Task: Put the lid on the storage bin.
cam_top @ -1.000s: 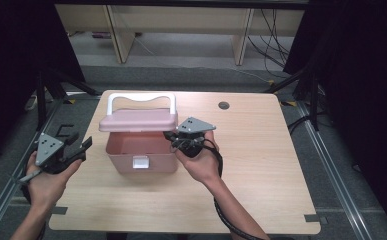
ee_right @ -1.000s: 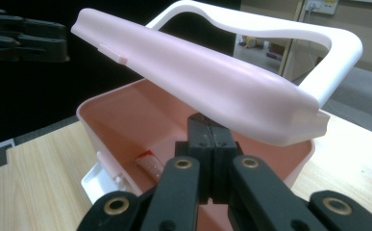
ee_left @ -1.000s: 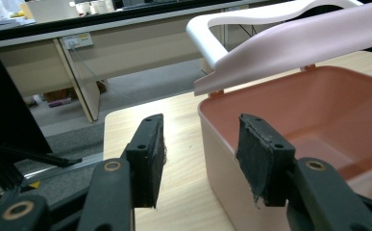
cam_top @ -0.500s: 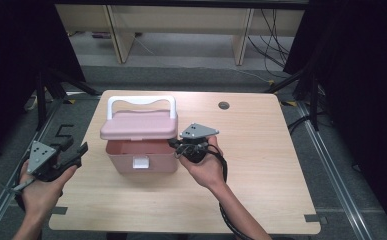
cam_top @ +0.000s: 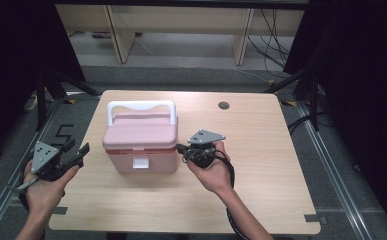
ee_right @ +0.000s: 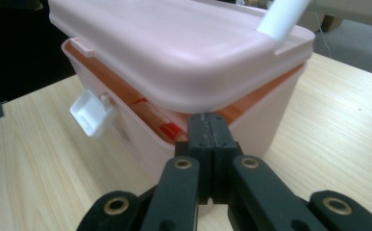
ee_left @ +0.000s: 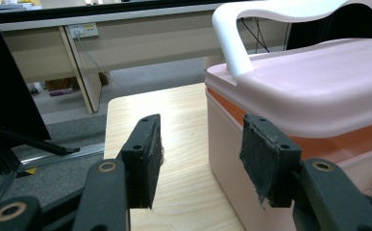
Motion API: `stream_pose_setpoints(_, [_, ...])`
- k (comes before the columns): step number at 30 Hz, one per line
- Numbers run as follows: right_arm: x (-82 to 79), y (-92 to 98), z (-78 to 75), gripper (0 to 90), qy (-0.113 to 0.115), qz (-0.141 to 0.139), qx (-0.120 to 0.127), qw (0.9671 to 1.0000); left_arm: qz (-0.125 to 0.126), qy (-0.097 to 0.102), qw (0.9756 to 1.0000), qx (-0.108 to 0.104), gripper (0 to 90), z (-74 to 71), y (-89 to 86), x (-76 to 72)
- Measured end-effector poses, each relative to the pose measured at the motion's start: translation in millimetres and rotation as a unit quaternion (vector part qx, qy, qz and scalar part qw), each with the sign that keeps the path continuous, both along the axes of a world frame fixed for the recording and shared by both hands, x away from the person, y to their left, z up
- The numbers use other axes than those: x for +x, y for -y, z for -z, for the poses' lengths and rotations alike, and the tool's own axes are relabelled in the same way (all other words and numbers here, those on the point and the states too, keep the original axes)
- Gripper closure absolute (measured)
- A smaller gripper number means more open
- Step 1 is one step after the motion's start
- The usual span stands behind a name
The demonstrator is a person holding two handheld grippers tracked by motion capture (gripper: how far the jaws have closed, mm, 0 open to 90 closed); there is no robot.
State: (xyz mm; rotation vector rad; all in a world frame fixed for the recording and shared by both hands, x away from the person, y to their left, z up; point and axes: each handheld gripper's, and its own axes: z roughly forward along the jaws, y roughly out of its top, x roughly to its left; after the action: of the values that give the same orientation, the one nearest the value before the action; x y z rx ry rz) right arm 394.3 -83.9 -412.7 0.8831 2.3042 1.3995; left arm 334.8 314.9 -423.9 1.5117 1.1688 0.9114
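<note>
A pink lidded box (cam_top: 140, 137) with a white handle (cam_top: 141, 106) stands left of the table's middle. Its white latch (cam_top: 141, 162) faces the near edge, and an orange band shows under the lid (ee_right: 174, 48). My right gripper (cam_top: 181, 148) is shut with nothing in it. Its tips (ee_right: 211, 130) rest against the box's right side just below the lid's rim. My left gripper (cam_top: 78, 148) hangs open beyond the table's left edge and points at the box. Its pads (ee_left: 144, 161) stand wide apart, and the box's wall (ee_left: 318, 86) lies past the right one.
The wooden table (cam_top: 261, 150) has a round cable hole (cam_top: 224, 105) at the back right. Dark frame legs and floor rails flank it on both sides. Shelving and cables lie beyond the far edge. A floor mark (cam_top: 63, 131) sits left of the table.
My right gripper has sunk a little along the box's right side, still shut. The left hand has drifted slightly toward the near edge.
</note>
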Motion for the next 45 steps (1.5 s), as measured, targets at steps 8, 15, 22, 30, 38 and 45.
stream_pose_setpoints(8, [-0.5,22.6,0.7,90.0,0.001,0.033,-0.001,0.9994,-0.002,0.010,0.9999,-0.009,48.0,7.8,-4.3,0.5])
stream_pose_setpoints(15, [0.8,48.8,10.4,90.0,-0.006,0.066,-0.006,0.9978,-0.009,0.012,0.9997,-0.020,46.9,23.1,-5.3,0.6])
stream_pose_setpoints(22, [-0.1,80.8,23.4,90.0,-0.009,0.098,-0.011,0.9951,-0.019,0.008,0.9995,-0.022,46.5,43.8,-8.0,1.2])
stream_pose_setpoints(30, [-8.2,115.2,48.2,89.5,-0.026,0.134,-0.011,0.9907,-0.024,0.005,0.9997,-0.009,46.0,65.4,-9.6,-3.5])
stream_pose_setpoints(38, [-19.3,141.2,77.3,86.9,-0.048,0.168,-0.013,0.9845,-0.031,0.000,0.9992,-0.024,45.6,80.9,-10.3,-8.4])
stream_pose_setpoints(45, [-25.1,147.8,91.0,80.8,-0.032,0.196,-0.003,0.9800,-0.032,0.000,0.9992,-0.023,44.7,88.9,-7.3,-11.7])
